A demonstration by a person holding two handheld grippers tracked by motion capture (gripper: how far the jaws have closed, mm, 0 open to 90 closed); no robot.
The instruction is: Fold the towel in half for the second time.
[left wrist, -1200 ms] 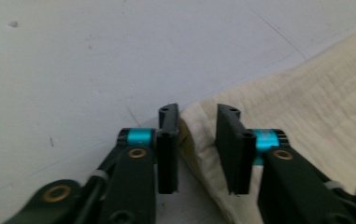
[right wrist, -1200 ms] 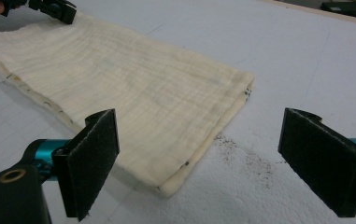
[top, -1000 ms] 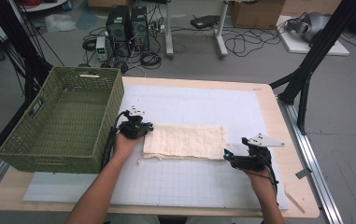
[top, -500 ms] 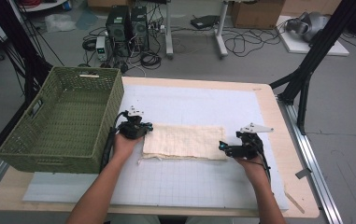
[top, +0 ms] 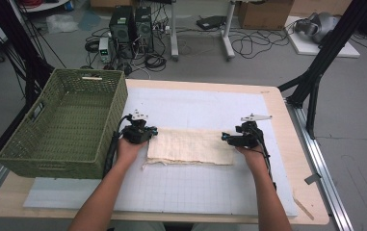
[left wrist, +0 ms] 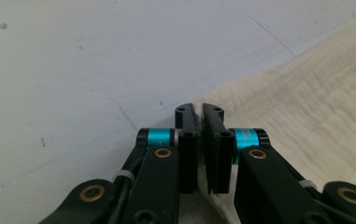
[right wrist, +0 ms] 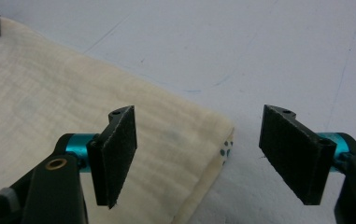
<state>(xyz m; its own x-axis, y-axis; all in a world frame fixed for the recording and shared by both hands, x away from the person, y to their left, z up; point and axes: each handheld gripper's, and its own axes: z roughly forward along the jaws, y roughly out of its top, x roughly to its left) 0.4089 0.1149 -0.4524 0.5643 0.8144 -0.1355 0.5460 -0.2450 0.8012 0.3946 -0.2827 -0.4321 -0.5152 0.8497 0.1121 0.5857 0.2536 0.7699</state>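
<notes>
A folded cream cloth [top: 190, 146] lies flat in the middle of the white grid mat [top: 195, 192]. My left gripper [top: 150, 132] sits at the cloth's far left corner. In the left gripper view it [left wrist: 199, 112] is shut on that corner of the cloth [left wrist: 306, 102]. My right gripper [top: 227, 138] is at the cloth's right edge. In the right gripper view its jaws [right wrist: 199, 116] stand open and have just been closing. The folded corner of the cloth [right wrist: 49, 102] lies between them, untouched by either pad [right wrist: 119, 154].
A green woven basket [top: 65, 120] stands on the table's left side, close to my left hand. The mat's bare front part lies between the forearms. Black frame legs [top: 316, 77] rise past the right edge, and computers and cables sit on the floor behind.
My right gripper has moved left across the mat from beyond the cloth to its right edge. The left gripper and the cloth have stayed where they were.
</notes>
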